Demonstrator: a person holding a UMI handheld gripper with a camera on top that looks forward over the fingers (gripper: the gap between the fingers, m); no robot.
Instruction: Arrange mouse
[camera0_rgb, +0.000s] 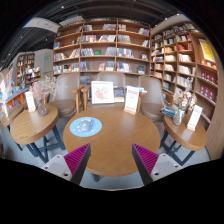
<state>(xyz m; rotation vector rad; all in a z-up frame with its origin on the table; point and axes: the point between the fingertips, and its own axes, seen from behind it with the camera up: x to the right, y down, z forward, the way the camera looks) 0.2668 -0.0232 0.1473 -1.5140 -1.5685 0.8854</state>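
Note:
A round wooden table (115, 135) stands ahead of my gripper (112, 162). On its left part lies a round blue mouse pad (85, 127) with a small pale object on it, too small to tell whether it is the mouse. My fingers are open and empty, with the magenta pads (79, 159) wide apart over the table's near edge. The blue pad lies beyond the left finger.
Two upright sign cards (103, 93) (132, 98) stand at the table's far side. Chairs (150, 97) ring the table. Smaller round tables stand at the left (30, 124) and the right (186, 133). Bookshelves (105, 50) line the back wall.

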